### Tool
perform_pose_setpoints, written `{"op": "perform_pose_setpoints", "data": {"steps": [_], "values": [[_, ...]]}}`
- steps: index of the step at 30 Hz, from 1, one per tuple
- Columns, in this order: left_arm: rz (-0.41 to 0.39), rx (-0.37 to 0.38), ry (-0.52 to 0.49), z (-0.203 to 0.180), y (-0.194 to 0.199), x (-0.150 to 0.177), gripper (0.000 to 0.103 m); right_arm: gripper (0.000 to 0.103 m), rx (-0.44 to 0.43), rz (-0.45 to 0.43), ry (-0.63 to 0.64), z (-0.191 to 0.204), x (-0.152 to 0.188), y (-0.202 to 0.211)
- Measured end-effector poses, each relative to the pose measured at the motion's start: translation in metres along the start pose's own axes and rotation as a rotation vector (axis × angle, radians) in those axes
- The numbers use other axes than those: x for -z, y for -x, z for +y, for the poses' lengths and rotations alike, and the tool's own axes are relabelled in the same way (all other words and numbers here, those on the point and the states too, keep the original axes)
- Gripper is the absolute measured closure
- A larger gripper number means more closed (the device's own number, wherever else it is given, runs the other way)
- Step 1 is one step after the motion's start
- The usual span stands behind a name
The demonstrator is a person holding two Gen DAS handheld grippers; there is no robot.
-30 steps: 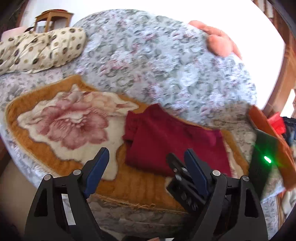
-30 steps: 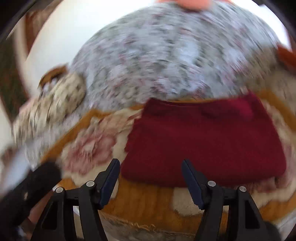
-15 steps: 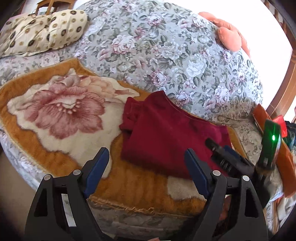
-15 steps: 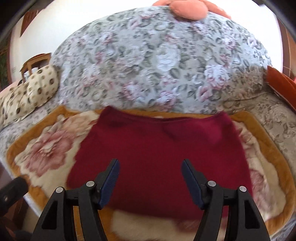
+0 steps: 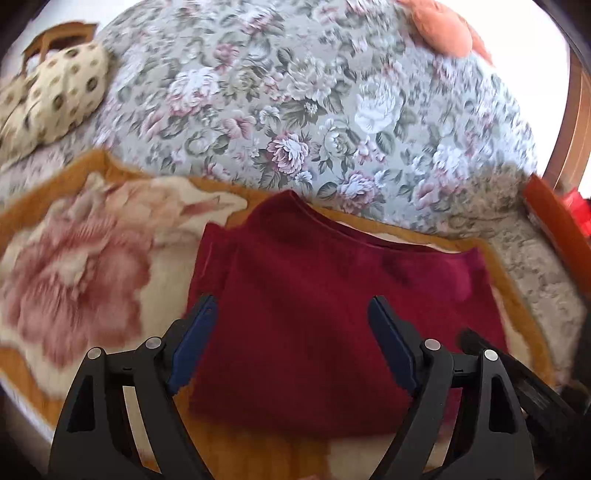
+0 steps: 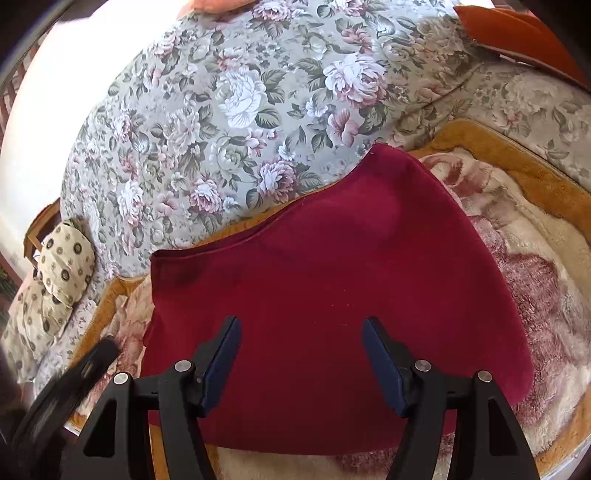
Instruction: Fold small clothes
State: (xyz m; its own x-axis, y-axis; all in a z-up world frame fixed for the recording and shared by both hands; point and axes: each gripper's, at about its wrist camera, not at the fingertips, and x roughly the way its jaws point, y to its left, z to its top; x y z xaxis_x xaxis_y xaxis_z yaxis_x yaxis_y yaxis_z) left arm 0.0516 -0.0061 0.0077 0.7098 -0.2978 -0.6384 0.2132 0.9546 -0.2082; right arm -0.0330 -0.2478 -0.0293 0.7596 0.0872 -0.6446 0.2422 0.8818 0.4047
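A dark red garment [image 5: 325, 325] lies folded flat on an orange blanket with a pink rose pattern [image 5: 74, 273] on a floral sofa. It also shows in the right wrist view [image 6: 332, 288]. My left gripper [image 5: 291, 317] is open and empty, hovering over the garment's near left part. My right gripper [image 6: 301, 332] is open and empty above the garment's near edge. The right gripper's body [image 5: 524, 384] shows at the lower right of the left wrist view, and the left gripper's body [image 6: 62, 384] at the lower left of the right wrist view.
The floral sofa back [image 5: 314, 110] rises behind the blanket. A spotted cream cushion [image 5: 48, 99] lies at the far left, also in the right wrist view [image 6: 55, 280]. An orange cushion [image 6: 517, 33] sits at the right end. A peach plush [image 5: 443, 26] rests on top.
Both grippers have moved closer to the red garment, which now fills more of each view. The right gripper has swung so the garment sits tilted in its view. Both stay open.
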Motion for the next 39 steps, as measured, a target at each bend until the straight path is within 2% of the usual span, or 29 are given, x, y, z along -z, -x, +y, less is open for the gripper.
{"op": "perform_pose_setpoints", "data": {"steps": [2,4,6,7,8,10,11,12,13,16,17,21,29,39], "values": [[0.047,-0.037,-0.029,0.003,-0.032,-0.011,0.020,0.036,-0.017,0.003,-0.016,-0.002,-0.001,-0.002],[0.055,-0.083,-0.058,0.006,-0.051,-0.019,0.020,0.036,-0.019,0.013,-0.023,-0.003,0.000,-0.004],[0.066,-0.089,-0.075,0.008,-0.068,-0.029,0.020,0.036,-0.029,0.018,-0.025,-0.003,0.001,-0.004],[0.098,-0.072,-0.080,0.008,-0.079,-0.031,0.019,0.036,-0.032,0.016,-0.025,-0.003,0.001,-0.003],[0.191,-0.031,-0.090,0.007,-0.101,-0.031,0.019,0.036,-0.033,0.008,-0.021,-0.002,0.002,-0.002],[0.267,-0.024,-0.106,0.007,-0.124,-0.024,0.015,0.036,-0.040,0.006,-0.021,-0.002,0.002,-0.001],[0.239,-0.030,-0.125,0.008,-0.128,-0.017,0.009,0.036,-0.039,0.010,-0.023,-0.002,0.002,-0.003],[0.180,-0.028,-0.141,0.007,-0.125,-0.011,0.007,0.036,-0.039,0.013,-0.024,-0.002,0.002,-0.003],[0.161,-0.034,-0.149,0.007,-0.122,-0.008,0.007,0.036,-0.039,0.017,-0.025,-0.002,0.003,-0.004],[0.171,-0.043,-0.135,0.008,-0.123,-0.011,0.004,0.036,-0.041,0.017,-0.033,-0.003,0.004,-0.002],[0.180,-0.056,-0.133,0.008,-0.125,-0.013,0.001,0.036,-0.046,0.014,-0.036,-0.004,0.004,-0.001],[0.132,-0.053,-0.127,0.005,-0.125,-0.009,0.001,0.036,-0.062,-0.002,-0.064,-0.008,0.003,0.002],[0.137,-0.055,-0.127,0.004,-0.126,-0.009,0.001,0.036,-0.090,0.021,-0.170,-0.022,0.003,-0.005],[0.138,-0.054,-0.126,0.004,-0.126,-0.008,0.000,0.036,-0.070,0.031,-0.174,-0.025,0.003,-0.006]]}}
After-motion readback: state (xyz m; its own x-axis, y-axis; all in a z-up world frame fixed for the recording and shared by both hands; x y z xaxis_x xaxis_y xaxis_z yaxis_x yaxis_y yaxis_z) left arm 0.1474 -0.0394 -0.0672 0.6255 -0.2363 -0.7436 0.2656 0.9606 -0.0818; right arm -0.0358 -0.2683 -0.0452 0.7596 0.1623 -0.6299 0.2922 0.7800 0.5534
